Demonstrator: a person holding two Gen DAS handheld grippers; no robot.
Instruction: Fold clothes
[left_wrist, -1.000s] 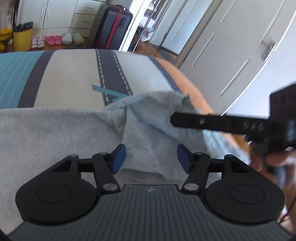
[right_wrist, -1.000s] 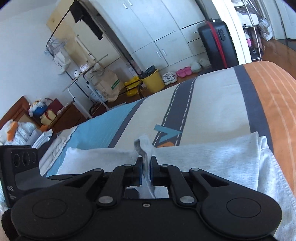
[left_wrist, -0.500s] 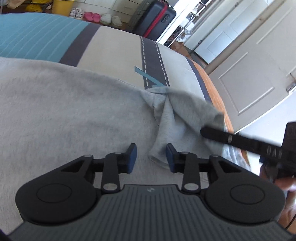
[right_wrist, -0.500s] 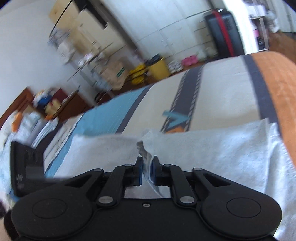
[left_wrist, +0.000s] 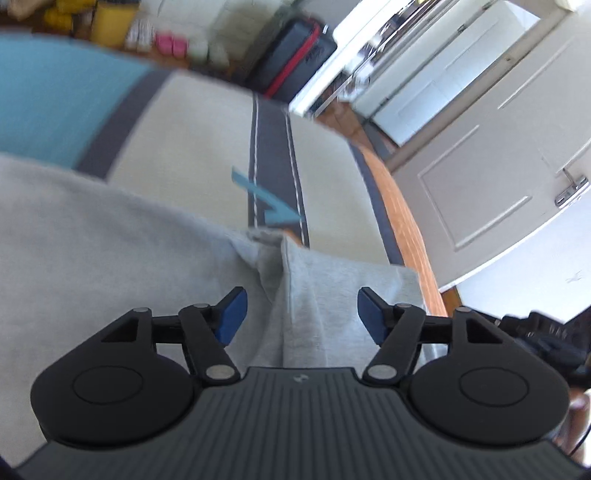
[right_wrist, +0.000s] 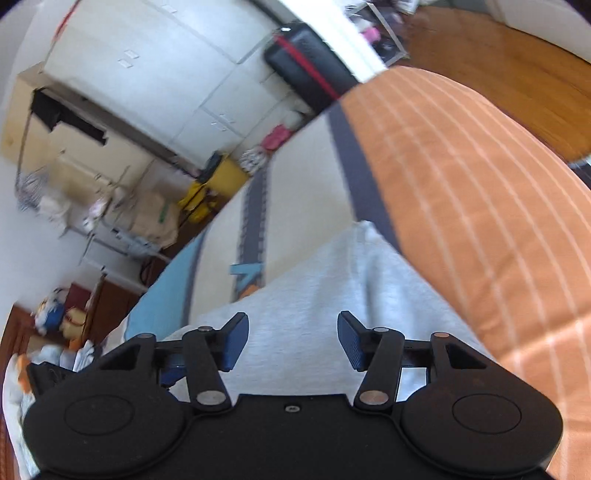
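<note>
You are holding the left gripper (left_wrist: 298, 314) low over a grey garment (left_wrist: 122, 251) that is lying spread across the bed (left_wrist: 207, 140). Its blue-padded fingers (left_wrist: 232, 314) are standing wide apart with nothing between the pads; a raised fold of the grey fabric is running up between them toward the far edge of the cloth, but neither pad is touching it as far as the left wrist view shows. That fold is ending in a small bunched ridge near the dark road-like stripe and the light-blue arrow mark on the bed cover. To the right of the gripper, the fabric is lying flat up to the orange edge of the bed, and a white door (left_wrist: 487, 184) is standing beyond.

You are keeping the right gripper (right_wrist: 292, 341) over the same garment (right_wrist: 332, 288), near its corner beside the orange striped part of the cover (right_wrist: 480, 206). Its fingers (right_wrist: 233, 341) are also spread apart and are pinching nothing; grey cloth is showing in the gap below them. A dark suitcase (right_wrist: 310, 70) with a red stripe is standing beyond the bed, and both views are partly blurred.
</note>
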